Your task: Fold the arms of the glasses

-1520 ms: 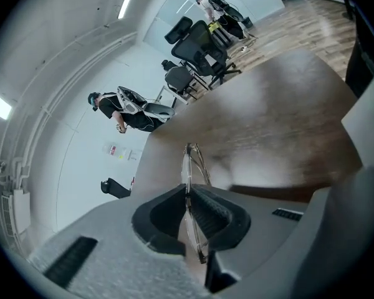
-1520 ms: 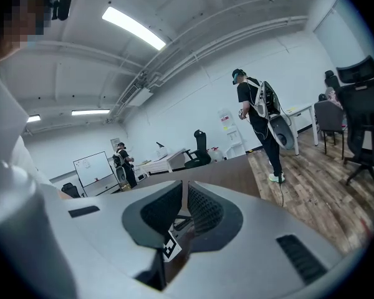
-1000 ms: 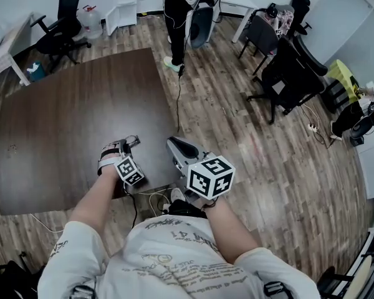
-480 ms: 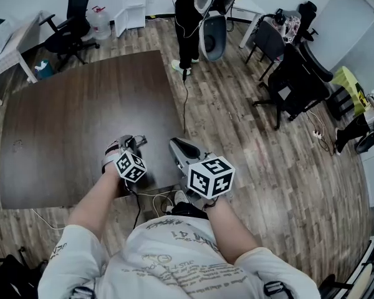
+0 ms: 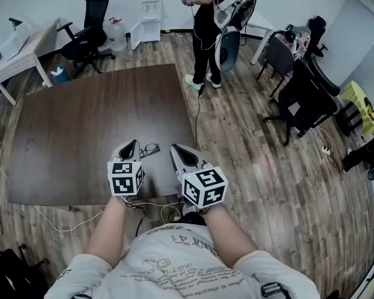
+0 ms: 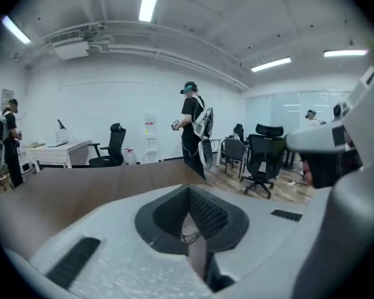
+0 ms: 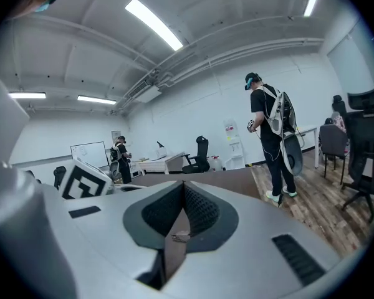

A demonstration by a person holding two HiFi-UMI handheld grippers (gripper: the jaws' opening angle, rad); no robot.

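Thin wire-framed glasses (image 5: 151,148) hang in the air over the near edge of the dark brown table (image 5: 81,123), at the tip of my left gripper (image 5: 133,144). In the left gripper view the jaws of that gripper (image 6: 188,187) are pressed together, and a bit of the glasses' wire (image 6: 190,235) shows in the slit between the pads. My right gripper (image 5: 174,148) is level with the left one, just right of the glasses. Its jaws (image 7: 183,183) are shut, and only a small pale speck shows at the seam of the pads.
A person (image 5: 210,23) with a backpack stands past the table's far right corner. Office chairs (image 5: 299,86) crowd the wooden floor on the right, and another chair (image 5: 87,30) and a white desk (image 5: 19,55) stand at the back left. Cables (image 5: 156,207) lie under the near edge.
My left gripper has risen from near the tabletop and rolled, so its marker cube now faces up beside the right one. The glasses stayed at its tip. The right gripper shifted only slightly.
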